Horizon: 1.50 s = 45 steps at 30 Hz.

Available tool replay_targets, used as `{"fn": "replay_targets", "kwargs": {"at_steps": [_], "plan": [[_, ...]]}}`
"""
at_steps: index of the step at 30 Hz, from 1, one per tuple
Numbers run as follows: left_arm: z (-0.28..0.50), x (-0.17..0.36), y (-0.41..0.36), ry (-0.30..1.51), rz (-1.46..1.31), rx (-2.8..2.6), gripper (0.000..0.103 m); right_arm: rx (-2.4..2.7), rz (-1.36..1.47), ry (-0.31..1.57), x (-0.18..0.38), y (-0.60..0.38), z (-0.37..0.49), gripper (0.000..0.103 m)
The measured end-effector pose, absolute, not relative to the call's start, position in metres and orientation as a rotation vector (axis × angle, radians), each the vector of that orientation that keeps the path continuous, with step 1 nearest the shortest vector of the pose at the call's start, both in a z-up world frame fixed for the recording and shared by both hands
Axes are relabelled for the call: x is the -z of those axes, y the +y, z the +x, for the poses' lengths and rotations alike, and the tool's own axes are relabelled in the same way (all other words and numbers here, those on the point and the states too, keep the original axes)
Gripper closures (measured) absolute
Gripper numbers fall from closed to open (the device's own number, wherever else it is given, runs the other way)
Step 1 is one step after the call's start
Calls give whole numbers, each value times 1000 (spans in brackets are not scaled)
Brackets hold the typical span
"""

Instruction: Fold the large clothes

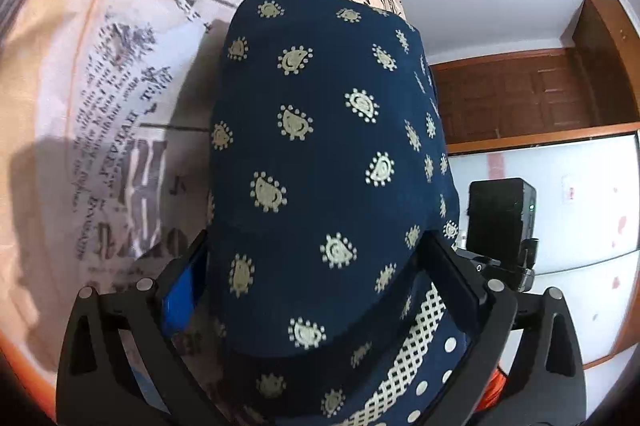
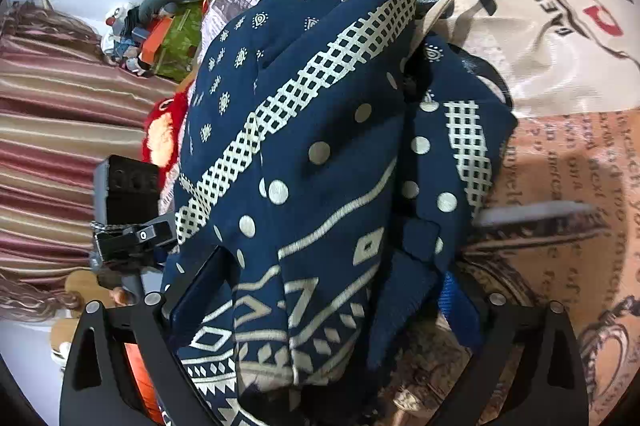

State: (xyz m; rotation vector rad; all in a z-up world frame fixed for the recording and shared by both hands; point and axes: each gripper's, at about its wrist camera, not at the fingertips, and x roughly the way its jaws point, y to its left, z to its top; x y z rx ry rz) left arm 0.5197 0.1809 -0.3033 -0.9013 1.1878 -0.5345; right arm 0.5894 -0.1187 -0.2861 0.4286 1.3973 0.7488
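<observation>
A navy blue garment with cream paisley, dot and lattice print fills both views. In the left wrist view the garment (image 1: pixel 328 154) stretches away from my left gripper (image 1: pixel 316 266), whose jaws are closed on its near edge. In the right wrist view the garment (image 2: pixel 320 154) is bunched in folds and my right gripper (image 2: pixel 320 286) is shut on its patterned border. The cloth hides the fingertips of both grippers. It hangs over a bed cover printed with newspaper text (image 1: pixel 132 130), which also shows in the right wrist view (image 2: pixel 560 166).
The other gripper's black body shows at the right of the left view (image 1: pixel 502 218) and at the left of the right view (image 2: pixel 128 210). A wooden cabinet (image 1: pixel 540 98) is on the far wall. A striped curtain (image 2: pixel 60 130), toys and boxes (image 2: pixel 160 30) lie left.
</observation>
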Motion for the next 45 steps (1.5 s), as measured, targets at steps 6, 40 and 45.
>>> {"fn": "replay_targets", "kwargs": {"at_steps": [6, 40, 45], "plan": [[513, 285, 167, 1134, -839, 524, 18, -768, 403, 1361, 283, -110, 591, 14], [349, 144, 277, 897, -658, 296, 46, -1064, 92, 1082, 153, 48, 490, 68], [334, 228, 302, 1008, -768, 241, 46, -1058, 41, 1251, 226, 90, 487, 68]]}}
